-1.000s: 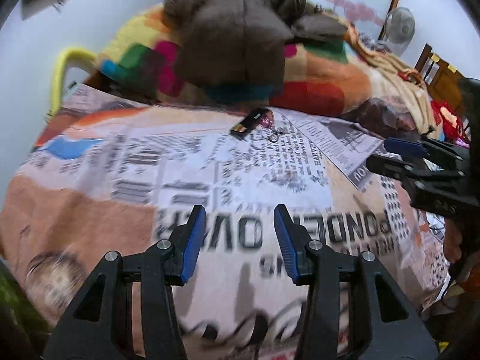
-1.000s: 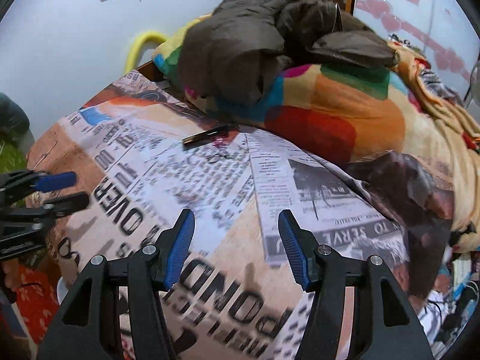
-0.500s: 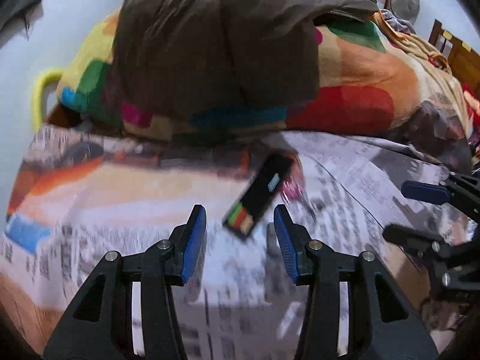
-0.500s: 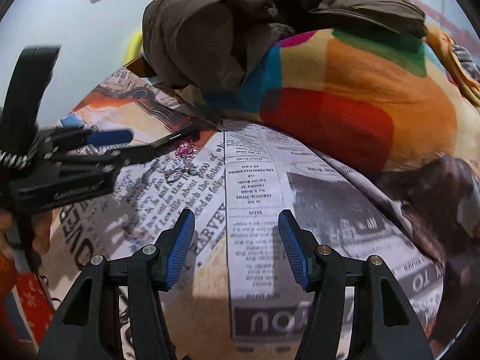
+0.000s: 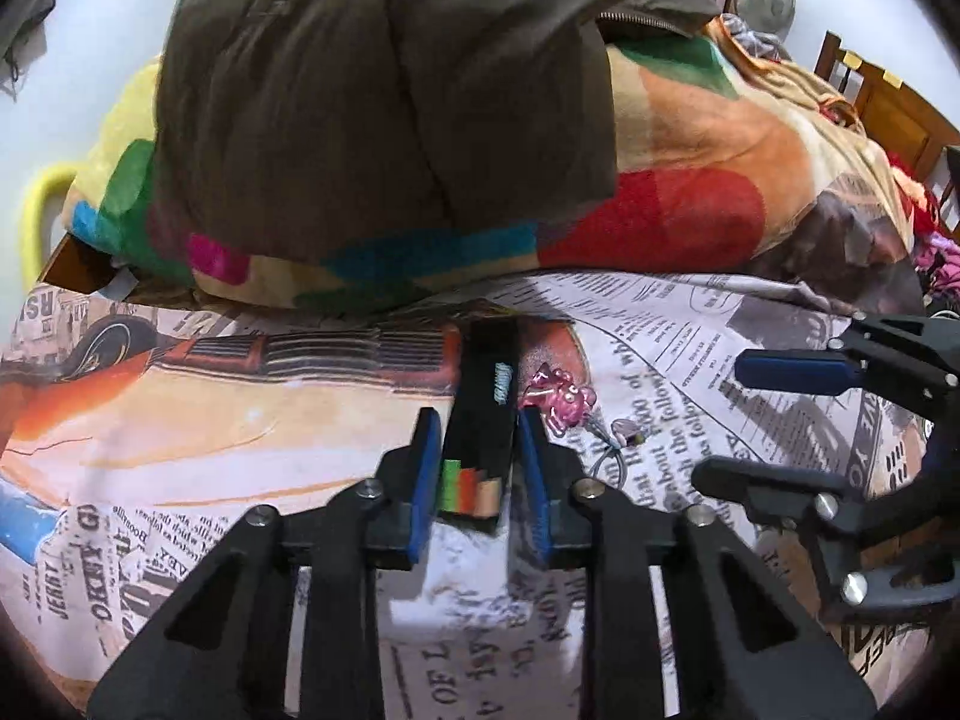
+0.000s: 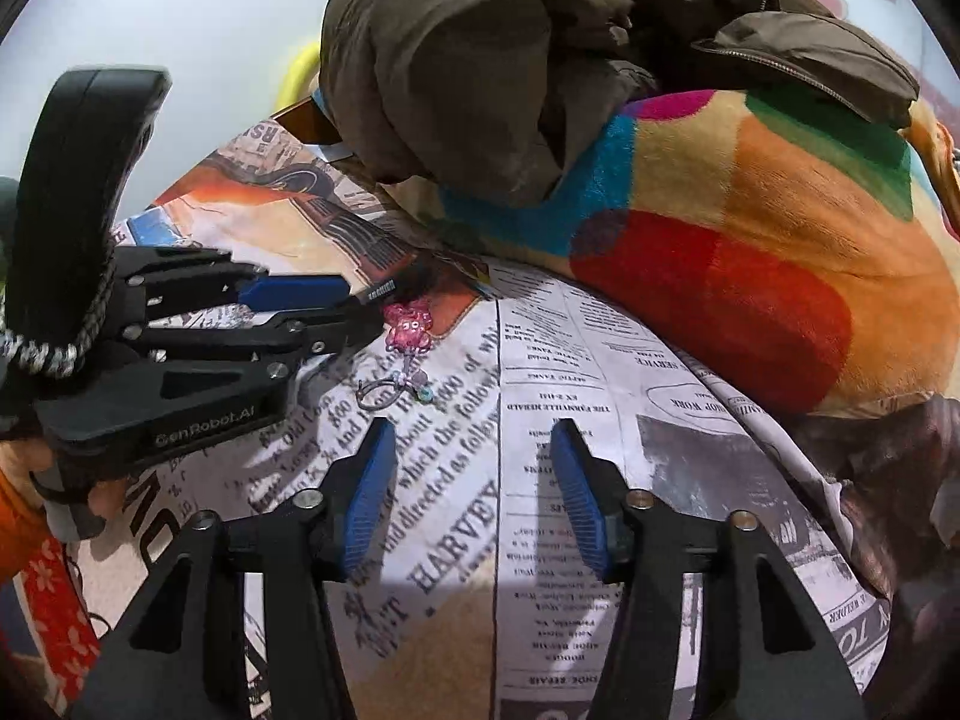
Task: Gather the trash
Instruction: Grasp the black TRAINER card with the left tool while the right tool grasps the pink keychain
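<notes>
Black wrapper (image 5: 482,420) looks light and stiff; we are closing the left gripper (image 5: 476,450) across its narrow sides, pads not yet pressing, while the right gripper (image 6: 474,495) is hanging open and empty.

Right gripper (image 6: 474,492) empty (jaws closing); keychain (image 6: 408,324) ahead

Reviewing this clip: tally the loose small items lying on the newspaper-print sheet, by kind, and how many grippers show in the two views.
Black wrapper with coloured stripes: 1, between the left gripper's fingers
Pink charm keychain with its ring: 1
Grippers: 2, left and right gripper
Total: 4
</notes>
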The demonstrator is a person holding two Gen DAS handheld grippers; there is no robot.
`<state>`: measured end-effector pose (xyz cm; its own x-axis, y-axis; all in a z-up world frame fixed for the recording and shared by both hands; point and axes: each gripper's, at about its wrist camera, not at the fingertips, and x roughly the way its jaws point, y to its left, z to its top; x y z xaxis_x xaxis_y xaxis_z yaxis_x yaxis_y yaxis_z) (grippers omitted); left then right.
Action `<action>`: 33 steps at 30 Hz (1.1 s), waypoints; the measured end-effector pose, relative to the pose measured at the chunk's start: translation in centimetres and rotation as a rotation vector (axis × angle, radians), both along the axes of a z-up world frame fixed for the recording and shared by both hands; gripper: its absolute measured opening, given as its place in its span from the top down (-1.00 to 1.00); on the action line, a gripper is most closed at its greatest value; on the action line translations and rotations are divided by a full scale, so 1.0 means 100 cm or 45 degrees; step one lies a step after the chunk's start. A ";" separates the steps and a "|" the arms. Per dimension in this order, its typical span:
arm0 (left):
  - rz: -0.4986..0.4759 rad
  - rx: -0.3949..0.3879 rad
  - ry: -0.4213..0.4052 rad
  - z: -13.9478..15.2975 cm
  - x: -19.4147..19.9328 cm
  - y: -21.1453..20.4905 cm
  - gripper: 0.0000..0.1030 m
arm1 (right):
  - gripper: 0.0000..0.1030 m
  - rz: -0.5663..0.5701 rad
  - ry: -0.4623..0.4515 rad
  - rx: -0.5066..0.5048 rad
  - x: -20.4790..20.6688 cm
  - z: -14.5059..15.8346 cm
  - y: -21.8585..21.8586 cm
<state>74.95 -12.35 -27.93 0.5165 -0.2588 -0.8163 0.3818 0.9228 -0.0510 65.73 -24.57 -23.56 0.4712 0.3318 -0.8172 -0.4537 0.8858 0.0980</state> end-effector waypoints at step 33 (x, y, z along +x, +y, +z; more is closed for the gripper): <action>0.156 -0.162 0.055 0.042 -0.135 0.056 0.56 | 0.64 -0.059 -0.068 -0.065 -0.037 0.029 0.051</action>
